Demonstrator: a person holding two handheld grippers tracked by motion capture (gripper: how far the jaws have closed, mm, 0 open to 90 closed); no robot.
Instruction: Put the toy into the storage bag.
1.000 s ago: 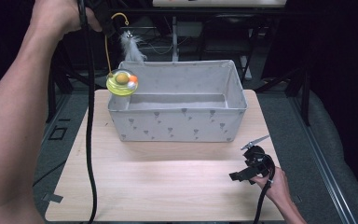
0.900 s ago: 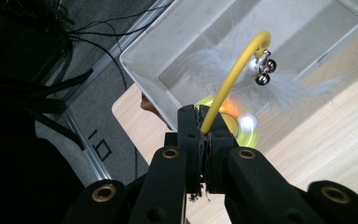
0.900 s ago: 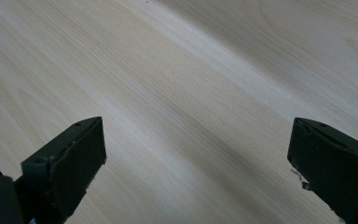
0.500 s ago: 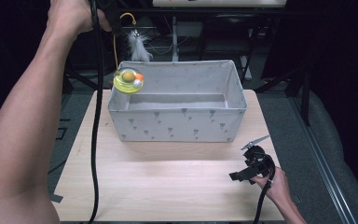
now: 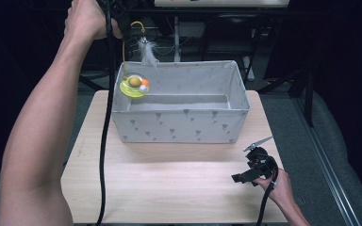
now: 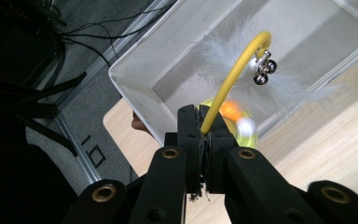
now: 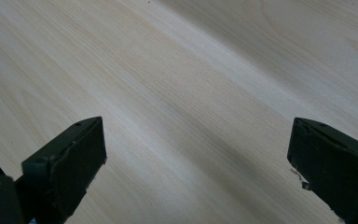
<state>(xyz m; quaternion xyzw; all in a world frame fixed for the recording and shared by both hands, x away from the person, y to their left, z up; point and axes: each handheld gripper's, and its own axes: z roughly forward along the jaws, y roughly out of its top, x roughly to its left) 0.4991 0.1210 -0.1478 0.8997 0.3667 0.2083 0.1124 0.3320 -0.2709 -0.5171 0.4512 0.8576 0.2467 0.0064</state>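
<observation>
My left gripper (image 5: 119, 13) is raised above the back left corner of the grey fabric bin (image 5: 179, 128). It is shut on the yellow wire stem (image 6: 233, 74) of a cat toy. A white feather (image 6: 223, 51) and small metal bells (image 6: 263, 70) hang from the stem's curl. The toy's yellow disc (image 5: 134, 85), carrying orange and white balls, dangles just inside the bin's left end. My right gripper (image 5: 247, 169) lies low at the table's front right, its jaws wide open over bare wood (image 7: 198, 93).
The bin (image 6: 135, 79) stands across the back half of the light wooden table (image 5: 169, 179). Its inside looks bare apart from the hanging toy. A black cable (image 5: 106, 141) trails down from my left gripper. Dark floor and metal frames surround the table.
My left hand has carried the toy to the right, so the yellow disc went from the bin's left rim to inside its corner. The right gripper has stayed put.
</observation>
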